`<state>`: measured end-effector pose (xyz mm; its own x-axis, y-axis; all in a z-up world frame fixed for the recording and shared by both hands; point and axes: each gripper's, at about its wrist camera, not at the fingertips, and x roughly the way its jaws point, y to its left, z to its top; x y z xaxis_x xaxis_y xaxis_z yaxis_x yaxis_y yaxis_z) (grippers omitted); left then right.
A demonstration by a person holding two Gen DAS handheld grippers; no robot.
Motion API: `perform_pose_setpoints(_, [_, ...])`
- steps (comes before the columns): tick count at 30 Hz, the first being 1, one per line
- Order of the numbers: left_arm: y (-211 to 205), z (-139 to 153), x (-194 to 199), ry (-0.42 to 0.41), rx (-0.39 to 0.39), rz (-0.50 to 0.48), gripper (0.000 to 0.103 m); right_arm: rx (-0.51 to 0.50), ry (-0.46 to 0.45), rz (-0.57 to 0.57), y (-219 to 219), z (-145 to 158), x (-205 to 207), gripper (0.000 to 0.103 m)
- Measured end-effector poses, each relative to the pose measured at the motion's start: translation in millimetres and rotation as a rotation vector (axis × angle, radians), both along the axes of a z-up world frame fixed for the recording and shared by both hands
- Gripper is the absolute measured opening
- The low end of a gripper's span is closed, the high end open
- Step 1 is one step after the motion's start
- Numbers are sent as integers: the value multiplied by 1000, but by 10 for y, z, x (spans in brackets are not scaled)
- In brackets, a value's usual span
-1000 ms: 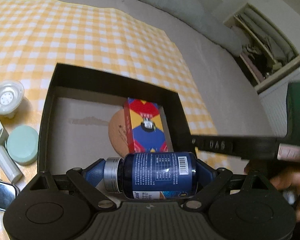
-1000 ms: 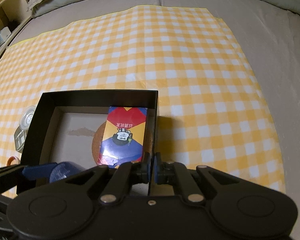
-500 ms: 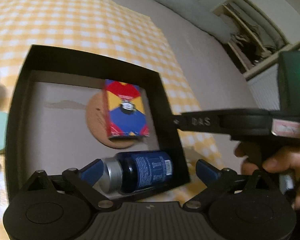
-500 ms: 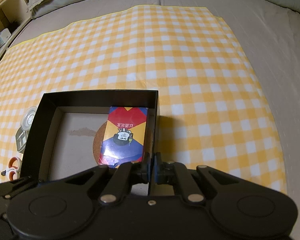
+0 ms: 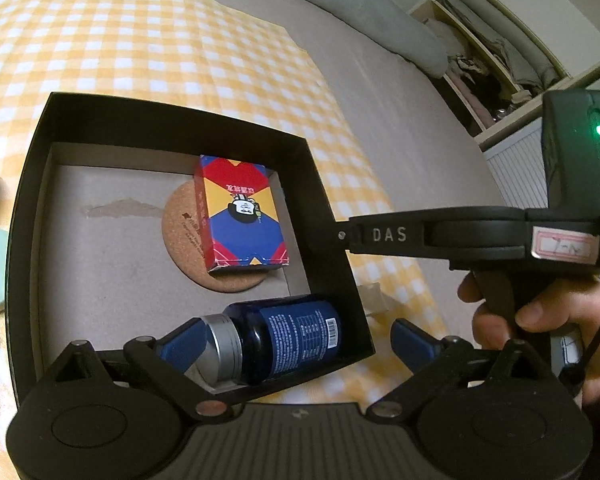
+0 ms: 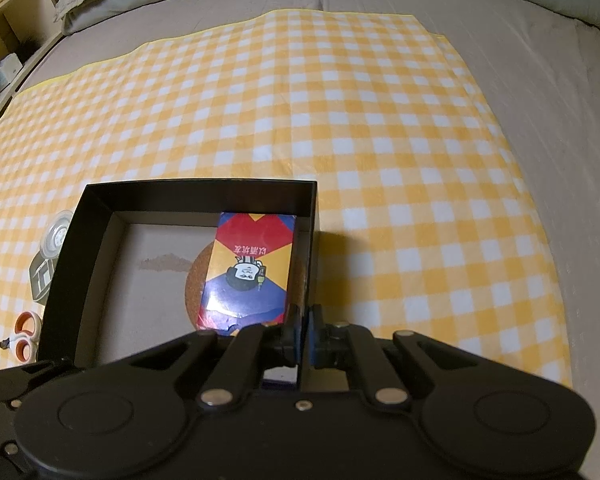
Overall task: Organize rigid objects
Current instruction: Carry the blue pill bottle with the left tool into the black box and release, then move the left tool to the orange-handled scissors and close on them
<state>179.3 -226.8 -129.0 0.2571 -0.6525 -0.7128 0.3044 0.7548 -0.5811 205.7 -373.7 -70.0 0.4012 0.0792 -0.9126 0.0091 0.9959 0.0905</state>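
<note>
The left tongs (image 5: 296,340) stand wide apart with nothing pressed between their pads. One finger lies inside the black box (image 5: 328,208) beside the silver cap of the blue bottle (image 5: 284,344); the other hangs outside the box's right wall. The right tongs (image 6: 302,330) are shut on that same wall, near the front corner, and appear to be steadying the box.

The bottle lies on its side in the box's front right corner, base against the wall, printed label and barcode facing up. It looks set down and free of any grip.

A likely risk lies in how the left tongs straddle the wall. If they lift out at a slant, the inner finger could catch the cap and roll the bottle, or the outer one could hook the rim and drag the box across the checked cloth (image 6: 340,120). The box rests on a bed, a soft footing, so it could tip if the right tongs let go early.

The round bottle may also roll toward the card pack (image 5: 240,216), which lies on a cork coaster (image 5: 184,236) further in. A few small items still lie on the cloth left of the box, among them orange-handled scissors (image 6: 24,334).
</note>
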Motion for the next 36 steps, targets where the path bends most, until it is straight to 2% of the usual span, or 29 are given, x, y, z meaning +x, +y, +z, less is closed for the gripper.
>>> perform_pose_setpoints(4, [5, 63, -30, -26, 8, -27, 98, -2, 1, 0, -23, 16, -10, 4])
perform_pose_setpoints(7, [-1, 169, -87, -76, 75, -60, 99, -6, 2, 1, 28, 1, 7, 4])
perform_pose_setpoints(11, [96, 302, -138, -117, 94, -78, 103, -5, 2, -1, 31, -3, 26, 4])
perform_pose_setpoints(21, [489, 569, -135, -186, 143, -38, 103, -32, 2, -9, 75, 56, -27, 3])
perform_pose_setpoints(29, [842, 708, -129, -278, 209, -24, 103, -59, 7, -4, 130, 98, 9, 3])
perform_pose_setpoints(36, [1206, 742, -117, -285, 233, 18, 103, -59, 14, 16, 135, 113, -186, 3])
